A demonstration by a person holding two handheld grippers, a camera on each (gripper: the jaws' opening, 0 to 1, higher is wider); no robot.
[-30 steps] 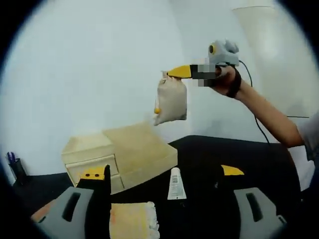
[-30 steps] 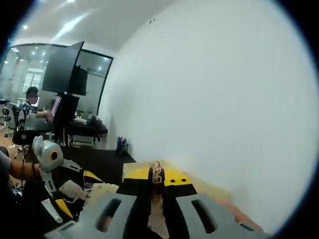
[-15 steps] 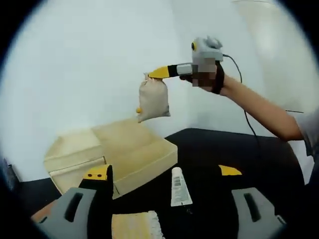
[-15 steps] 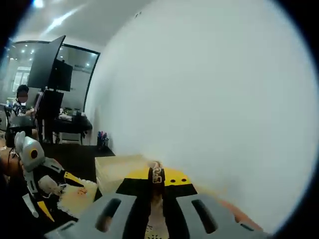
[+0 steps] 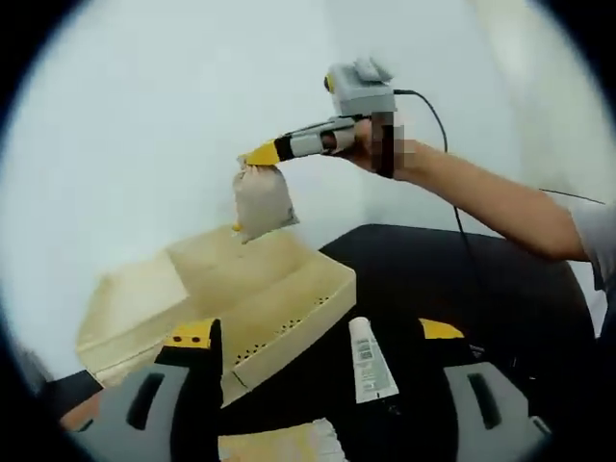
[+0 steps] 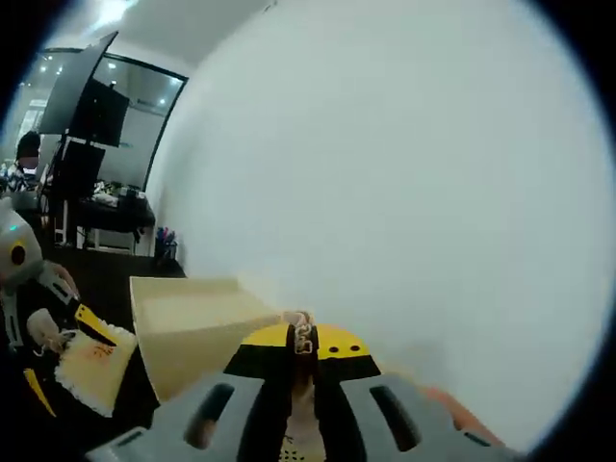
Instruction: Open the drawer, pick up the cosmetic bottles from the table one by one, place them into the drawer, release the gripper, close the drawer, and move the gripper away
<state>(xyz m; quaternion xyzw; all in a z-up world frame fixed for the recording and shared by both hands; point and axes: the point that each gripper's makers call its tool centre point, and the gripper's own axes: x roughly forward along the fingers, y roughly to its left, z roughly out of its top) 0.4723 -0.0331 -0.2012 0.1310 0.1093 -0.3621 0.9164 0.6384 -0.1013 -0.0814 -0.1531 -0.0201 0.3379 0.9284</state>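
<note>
In the left gripper view, the right gripper (image 5: 262, 154) enters from the upper right, held in a person's hand (image 5: 383, 146), its yellow-tipped jaws pinched tight on the gathered neck of a small beige cloth pouch (image 5: 260, 199). The pouch hangs below the jaw tips in the upper middle of the frame, its long axis near vertical, neck up and rounded belly down, the fabric matt and soft with creases at the top. It hangs in the air above the pale wooden drawer box (image 5: 221, 298), which sits left of centre on the black tabletop (image 5: 452, 279). The box is flat-sided and rectangular; its drawer is pulled out toward the lower right, with a row of small dots along its front panel.

A white plastic cosmetic tube (image 5: 368, 358) lies flat on the tabletop at lower centre, just right of the drawer front, its long axis running up and down the frame with the cap end uppermost. A cream fringed cloth (image 5: 279, 445) lies at the bottom edge.

The left gripper (image 5: 318, 332) rises from the bottom, its jaws spread wide apart with nothing between them.

In the right gripper view, the right gripper's jaws meet at lower centre, clamped on the pouch's knotted top.
</note>
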